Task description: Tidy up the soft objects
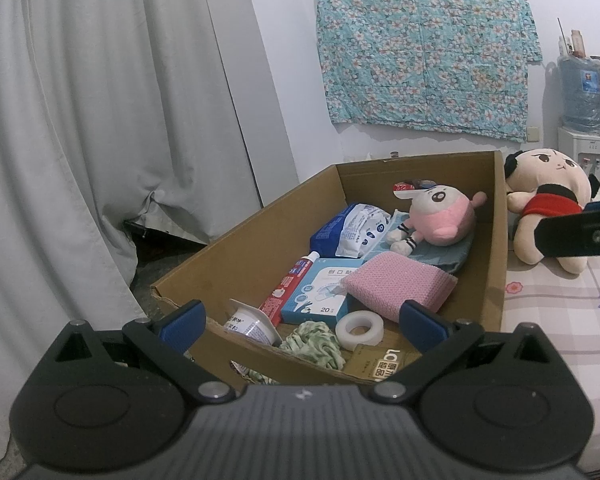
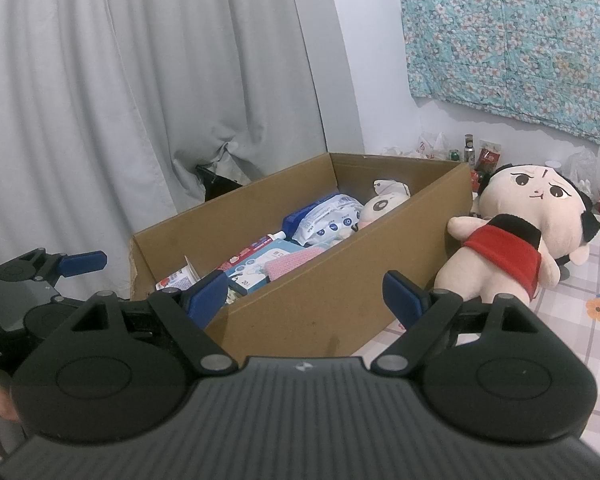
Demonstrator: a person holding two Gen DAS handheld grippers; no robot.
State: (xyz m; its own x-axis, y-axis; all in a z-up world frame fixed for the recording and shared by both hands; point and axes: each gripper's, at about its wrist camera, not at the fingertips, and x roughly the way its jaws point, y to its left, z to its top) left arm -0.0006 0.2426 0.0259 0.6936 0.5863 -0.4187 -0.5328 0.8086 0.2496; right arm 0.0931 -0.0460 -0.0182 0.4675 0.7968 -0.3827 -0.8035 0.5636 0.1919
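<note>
the pink plush doll (image 1: 440,216) lay deep in the cardboard box (image 1: 256,232), ahead of the left hand-held gripper (image 1: 300,322), whose jaws stood wide and empty over the near wall. from the right hand-held gripper (image 2: 306,294), also wide and empty, the box wall hid all but the doll's head. the big red-bibbed plush (image 2: 512,248) lay outside the box, right of that gripper, on the bed (image 2: 580,320); the left view cut its body off behind the other gripper's finger. only the left view showed the pink sponge (image 1: 400,284) whole.
</note>
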